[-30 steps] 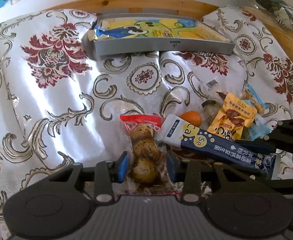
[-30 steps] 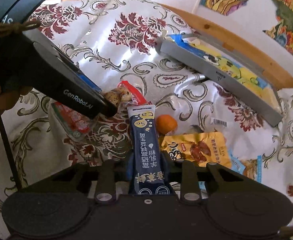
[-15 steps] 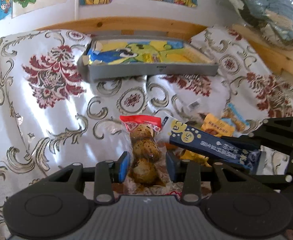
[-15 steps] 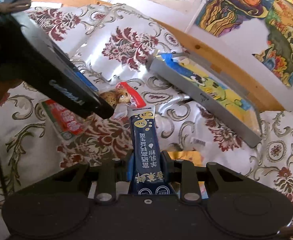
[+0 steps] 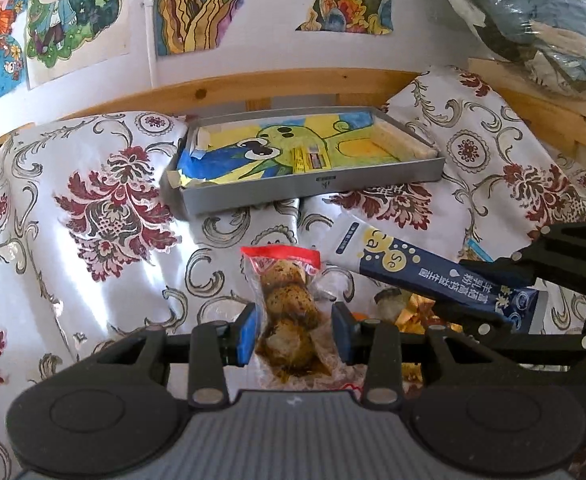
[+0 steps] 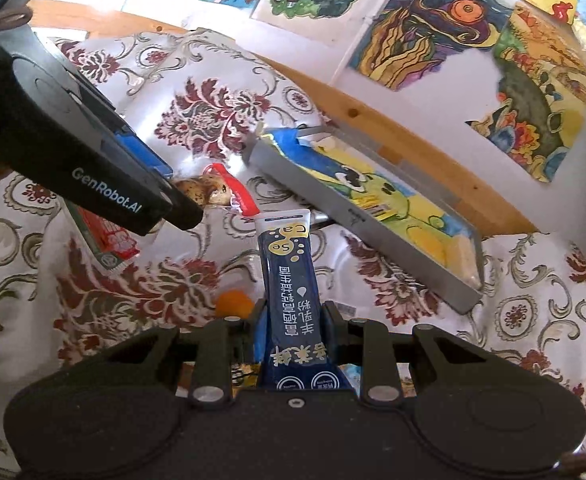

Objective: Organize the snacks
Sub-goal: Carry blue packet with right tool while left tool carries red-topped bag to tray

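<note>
My left gripper (image 5: 292, 334) is shut on a clear packet of brown speckled eggs (image 5: 287, 308) with a red top, held above the patterned cloth. The same egg packet (image 6: 209, 190) shows in the right wrist view under the left gripper's black body (image 6: 93, 176). My right gripper (image 6: 293, 326) is shut on a long dark blue stick pack (image 6: 291, 280) with a white end, also lifted. In the left wrist view that blue stick pack (image 5: 413, 268) juts in from the right. A grey tray (image 5: 305, 188) with a cartoon liner lies at the back.
Below the grippers lie an orange fruit (image 6: 233, 302), a gold snack wrapper (image 5: 413, 308) and a red-printed packet (image 6: 101, 236) on the floral cloth (image 5: 105, 216). A wooden rail (image 5: 253, 84) and a postered wall stand behind the tray. A plastic-wrapped bundle (image 5: 533, 20) sits at the upper right.
Both grippers have risen with their packets and tilted up, so the tray now shows its inside and the wall posters have come into view. The loose snacks have dropped lower.
</note>
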Demonstrator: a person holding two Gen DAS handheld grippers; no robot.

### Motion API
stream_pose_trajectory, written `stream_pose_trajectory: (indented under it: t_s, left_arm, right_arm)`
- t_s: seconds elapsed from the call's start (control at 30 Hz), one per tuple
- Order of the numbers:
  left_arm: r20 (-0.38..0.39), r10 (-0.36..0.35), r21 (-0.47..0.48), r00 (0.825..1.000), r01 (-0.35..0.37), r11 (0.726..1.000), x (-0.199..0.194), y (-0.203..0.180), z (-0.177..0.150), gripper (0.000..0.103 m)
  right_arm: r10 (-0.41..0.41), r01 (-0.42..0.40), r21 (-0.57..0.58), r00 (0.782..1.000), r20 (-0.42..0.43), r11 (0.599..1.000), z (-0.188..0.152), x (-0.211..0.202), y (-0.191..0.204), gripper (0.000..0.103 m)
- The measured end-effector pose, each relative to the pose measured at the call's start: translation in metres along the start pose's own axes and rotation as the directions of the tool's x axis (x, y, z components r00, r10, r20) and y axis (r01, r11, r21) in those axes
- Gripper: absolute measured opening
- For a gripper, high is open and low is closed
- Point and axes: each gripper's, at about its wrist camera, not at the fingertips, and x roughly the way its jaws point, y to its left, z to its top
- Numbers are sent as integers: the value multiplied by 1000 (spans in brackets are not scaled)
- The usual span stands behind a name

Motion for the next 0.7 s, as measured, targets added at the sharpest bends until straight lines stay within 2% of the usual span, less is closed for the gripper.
stream_pose_trajectory:
  t_s: [0.2, 0.7]
  left_arm:
    - [13, 5, -12, 1000, -5, 1000, 7, -4, 15, 42]
    - [35, 15, 43, 999, -16, 999, 39, -12, 53, 42]
  right_arm:
    - [-29, 29, 2, 999, 17, 1000, 1, 1, -11, 29]
    - [-95, 94, 14, 994, 63, 995, 7, 25, -57, 29]
